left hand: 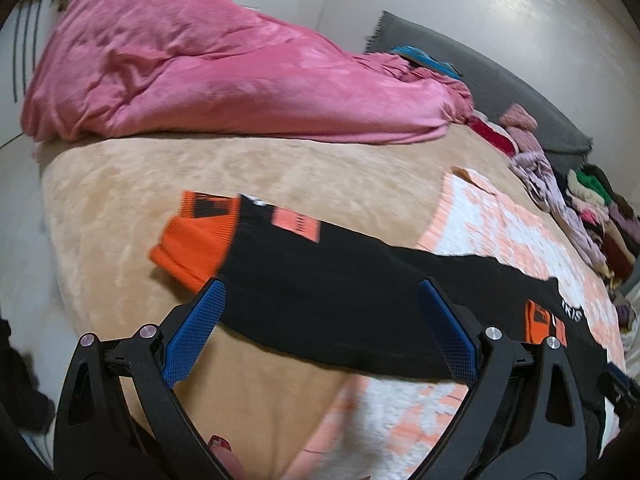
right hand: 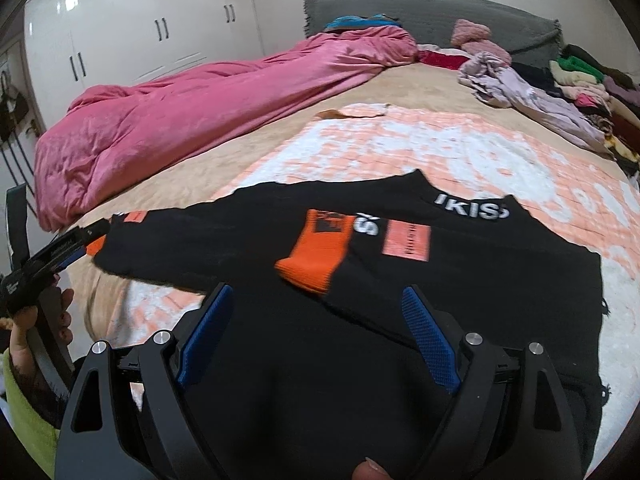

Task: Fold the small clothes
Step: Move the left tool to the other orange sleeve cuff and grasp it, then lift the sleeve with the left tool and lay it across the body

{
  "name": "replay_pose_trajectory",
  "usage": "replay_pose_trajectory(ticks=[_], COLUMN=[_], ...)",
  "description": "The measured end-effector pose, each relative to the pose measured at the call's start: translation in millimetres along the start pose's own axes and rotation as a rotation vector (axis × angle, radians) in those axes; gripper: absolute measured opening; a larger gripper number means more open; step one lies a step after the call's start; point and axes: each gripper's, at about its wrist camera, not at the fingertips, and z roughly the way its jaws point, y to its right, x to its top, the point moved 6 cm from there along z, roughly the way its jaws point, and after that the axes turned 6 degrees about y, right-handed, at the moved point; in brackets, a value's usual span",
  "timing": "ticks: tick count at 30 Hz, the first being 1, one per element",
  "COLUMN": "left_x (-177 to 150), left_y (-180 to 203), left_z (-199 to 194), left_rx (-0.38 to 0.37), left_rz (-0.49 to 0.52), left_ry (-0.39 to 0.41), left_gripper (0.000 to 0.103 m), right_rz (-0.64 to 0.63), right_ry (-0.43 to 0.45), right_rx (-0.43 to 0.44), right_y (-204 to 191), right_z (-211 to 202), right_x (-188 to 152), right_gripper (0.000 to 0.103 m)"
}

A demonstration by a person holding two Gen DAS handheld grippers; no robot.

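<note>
Black sweater (right hand: 460, 280), orange cuffs, white lettering at the neck: I have it lying flat on the bed, partly on the peach-and-white patterned blanket (right hand: 440, 144) and partly on the beige cover (left hand: 240, 172).

Sleeves: one orange cuff (right hand: 316, 256) is folded in over the chest, beside a pale orange patch. The other cuff (left hand: 192, 240) reaches out toward the beige side.

Left gripper (left hand: 320, 284): my fingers stand spread wide, blue pads facing each other, hovering above the sweater's lower edge. Nothing sits between them, and I cannot say that they touch the cloth.

Right gripper (right hand: 316, 290): fingers likewise wide apart, over the sweater's body just below the folded-in cuff. Nothing pinched.

Surroundings, as I see them:
- Pink duvet (left hand: 200, 68), bunched along the far side of the bed.
- Grey headboard cushion (right hand: 420, 12) at the bed's head.
- Heap of mixed clothes (right hand: 580, 80) at the bed's right edge, near the headboard, including a lilac garment (right hand: 520, 92).
- White wardrobe doors (right hand: 140, 32) with dark handles behind the duvet.

In the right wrist view my left gripper shows at the left edge, held in a hand (right hand: 36, 332).
</note>
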Motion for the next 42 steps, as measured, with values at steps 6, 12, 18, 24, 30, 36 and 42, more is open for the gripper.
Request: replay_pose_trajectory(ticks=[6,12,18,24,30,36,42], left_x=[5.2,6.2,-2.6,-7.0,-4.5,0.1,13.7], left_y=[-29.0,-56.2,-73.3,-83.5,-80.7,-76.1,-45.7], left_z=[1.2,6.5,25.5,36.1,44.4,40.8,14.8], left_rx=[0.033,0.065,0.063,0.047,0.027,-0.039,-0.082], left_rz=[-0.065,-0.128,-0.206,-0.282,-0.287,-0.291,-0.184], left_ry=[0.002,-0.008,-0.080,-0.102,-0.089,-0.049,0.028], left_gripper=[0.090,0.090,0.090,0.078,0.026,0.008,0.007], right_rz=[-0.023,-0.052,-0.065,-0.053,-0.032,-0.014,0.014], right_ry=[-0.009,-0.001,-0.013,-0.034,-0.044,-0.049,-0.030], right_rx=[0.035,0.054,0.072,0.069,0.057,0.056,0.030], right_y=[-23.9,-44.7,-56.3,-54.2,-45.9,-40.0,-20.3], right_z=[7.3,11.9,19.7,26.8,31.1,31.4,18.6], right_x=[0.3,2.3,0.1,-7.1,-12.0,-14.4,-13.3], right_gripper=[0.085,0.096,0.096,0.096,0.096,0.096,0.096])
